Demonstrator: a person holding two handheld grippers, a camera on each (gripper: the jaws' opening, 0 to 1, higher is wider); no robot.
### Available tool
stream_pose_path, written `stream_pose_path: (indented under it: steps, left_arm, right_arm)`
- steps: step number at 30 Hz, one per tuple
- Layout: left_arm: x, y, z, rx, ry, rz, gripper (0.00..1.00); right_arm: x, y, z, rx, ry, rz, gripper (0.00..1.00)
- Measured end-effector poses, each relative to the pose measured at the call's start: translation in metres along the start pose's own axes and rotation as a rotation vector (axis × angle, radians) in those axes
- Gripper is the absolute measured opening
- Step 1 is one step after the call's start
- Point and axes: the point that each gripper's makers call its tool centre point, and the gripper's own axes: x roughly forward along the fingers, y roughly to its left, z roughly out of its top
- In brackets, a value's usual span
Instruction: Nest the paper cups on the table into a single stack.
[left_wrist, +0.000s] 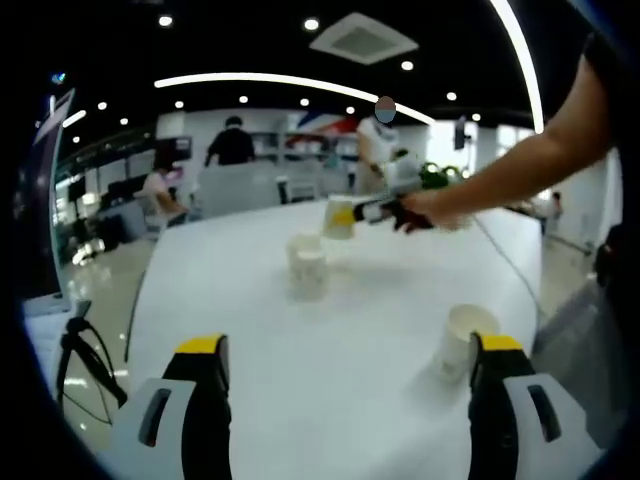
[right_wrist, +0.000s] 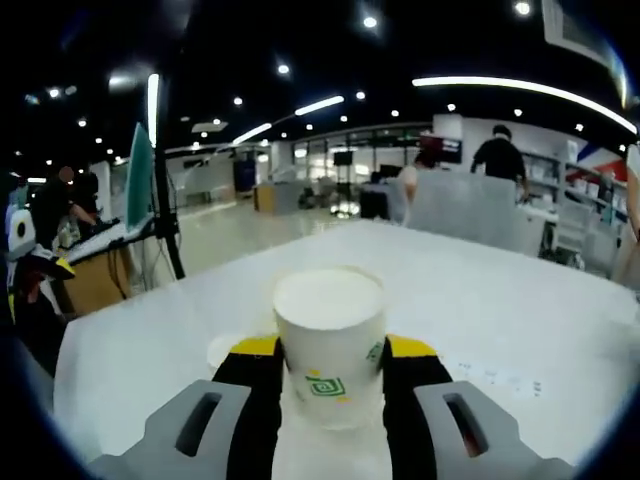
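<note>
Right gripper view has the right gripper (right_wrist: 331, 372) clamped on a paper cup (right_wrist: 330, 340), its two jaws pressing the cup's sides just under the rim, with the white table (right_wrist: 500, 330) stretching out ahead of it. The cup looks to be mouth-down, though the pale flat top could be either end; that matters, since a cup carried the wrong way up will not nest. In the left gripper view the same gripper (left_wrist: 352, 213) appears ahead and to the right, with its cup (left_wrist: 340, 216) held above the table and beyond a short stack (left_wrist: 307, 265) that stands well ahead of the left gripper (left_wrist: 345, 350). The left gripper's jaws stand wide apart and empty, and a lone cup (left_wrist: 462, 342) sits just beside its right jaw. The main risk is a crushed wall: a hard squeeze on thin paper ovals the rim, and an ovalled cup jams on the stack rather than sliding home. A tilted approach could also knock the light stack over. The lone cup beside the left jaw could be tipped by any sideways sweep of that gripper.
</note>
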Motion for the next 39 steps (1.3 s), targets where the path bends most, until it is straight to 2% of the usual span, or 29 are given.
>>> stream_pose_path:
  steps: [3, 11, 28, 33, 39]
  left_arm:
    - [0.000, 0.000, 0.001, 0.000, -0.001, 0.000, 0.99]
    - [-0.002, 0.000, 0.001, 0.001, 0.012, -0.001, 0.99]
    - [-0.003, 0.001, 0.009, 0.019, 0.004, 0.007, 0.99]
    - [-0.004, 0.003, 0.011, 0.014, 0.002, 0.014, 0.99]
    - [-0.005, -0.003, 0.013, 0.041, 0.009, -0.004, 0.99]
  right_arm:
    - [0.000, 0.000, 0.007, -0.020, 0.011, 0.007, 0.36]
    - [-0.004, 0.002, 0.039, -0.020, -0.004, 0.029, 0.36]
    - [-0.013, 0.015, 0.058, -0.028, 0.011, 0.073, 0.35]
    - [-0.016, 0.019, 0.059, -0.026, 0.017, 0.076, 0.35]
    - [-0.021, 0.026, 0.061, -0.034, 0.019, 0.081, 0.35]
